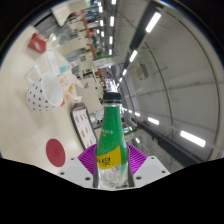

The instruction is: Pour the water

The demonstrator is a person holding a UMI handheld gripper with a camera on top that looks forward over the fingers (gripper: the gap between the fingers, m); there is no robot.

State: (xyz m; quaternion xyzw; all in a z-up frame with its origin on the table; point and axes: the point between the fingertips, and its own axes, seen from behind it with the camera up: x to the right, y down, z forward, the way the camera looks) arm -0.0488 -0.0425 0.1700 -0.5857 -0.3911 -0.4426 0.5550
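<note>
Your tool (111, 178) is clamped on a green plastic bottle (111, 143): both fingers, with their magenta pads (89, 158) showing at either side, press against its lower body, and the bottle sits squarely between them. The bottle stands upright along the fingers, its neck pointing away from you. It carries a yellow label band (110, 156) low on its body with white lettering above that, too small to read. Its lower part below the label looks clear. At its top sits a small dark cap (113, 97).

The whole view is tilted, so the room leans around the bottle. Beyond the tool and to its left lies a light tabletop (62, 118). On it, well to the left of the bottle, sits a round magenta disc-shaped object (54, 151); you cannot tell what it is. Further ahead on the left stands a white perforated basket-like container (42, 92), with a pale translucent plastic container (55, 66) just beyond it. Close to the bottle's left shoulder lies a flat printed card or package (82, 122), its details too small to make out. A small red object (36, 42) sits far ahead on the left.

To the right of the bottle and beyond it stretch long white ceiling light strips (152, 22).
</note>
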